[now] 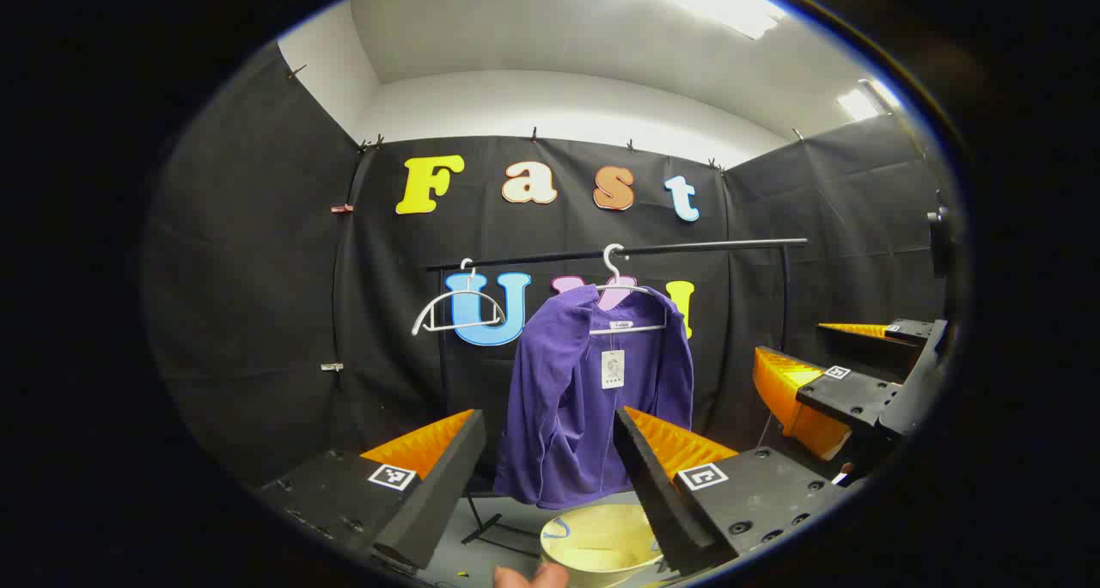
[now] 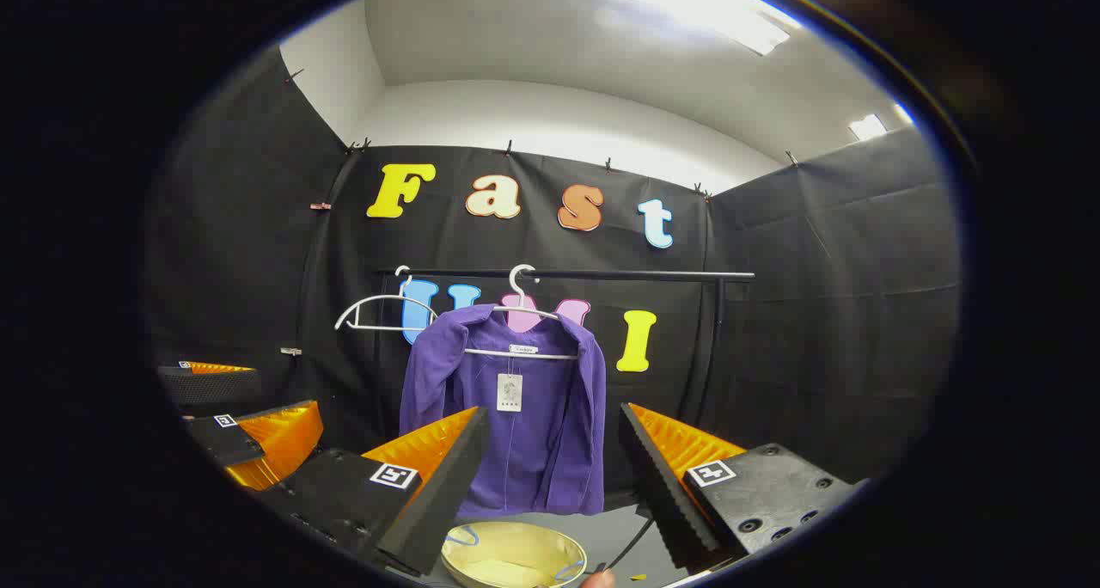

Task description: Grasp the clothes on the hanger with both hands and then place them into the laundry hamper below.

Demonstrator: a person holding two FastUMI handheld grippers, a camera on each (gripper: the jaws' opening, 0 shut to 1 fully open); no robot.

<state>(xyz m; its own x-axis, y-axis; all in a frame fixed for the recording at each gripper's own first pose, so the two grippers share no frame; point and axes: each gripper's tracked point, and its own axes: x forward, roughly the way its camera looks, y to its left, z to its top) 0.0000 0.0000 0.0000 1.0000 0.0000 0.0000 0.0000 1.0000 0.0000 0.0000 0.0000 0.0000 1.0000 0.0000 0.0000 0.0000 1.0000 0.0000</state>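
A purple top (image 1: 593,390) (image 2: 516,407) hangs on a white hanger (image 1: 623,300) (image 2: 520,321) from a black rail (image 1: 687,248) (image 2: 601,275), with a white tag at its neck. Directly below it stands a pale yellow hamper (image 1: 597,545) (image 2: 513,555). My left gripper (image 1: 550,468) is open, well short of the garment, its fingers framing the lower half of the top. My right gripper (image 2: 554,463) is open too, also short of the top. In the left gripper view the right gripper (image 1: 859,373) shows at the right edge, and in the right gripper view the left gripper (image 2: 245,416) shows at the left.
A second white hanger (image 1: 455,309) (image 2: 382,313) hangs bare on the rail to the left of the top. The rail's black upright (image 2: 709,347) stands at the right and its foot (image 1: 490,523) reaches over the grey floor beside the hamper. Black cloth walls close in on three sides.
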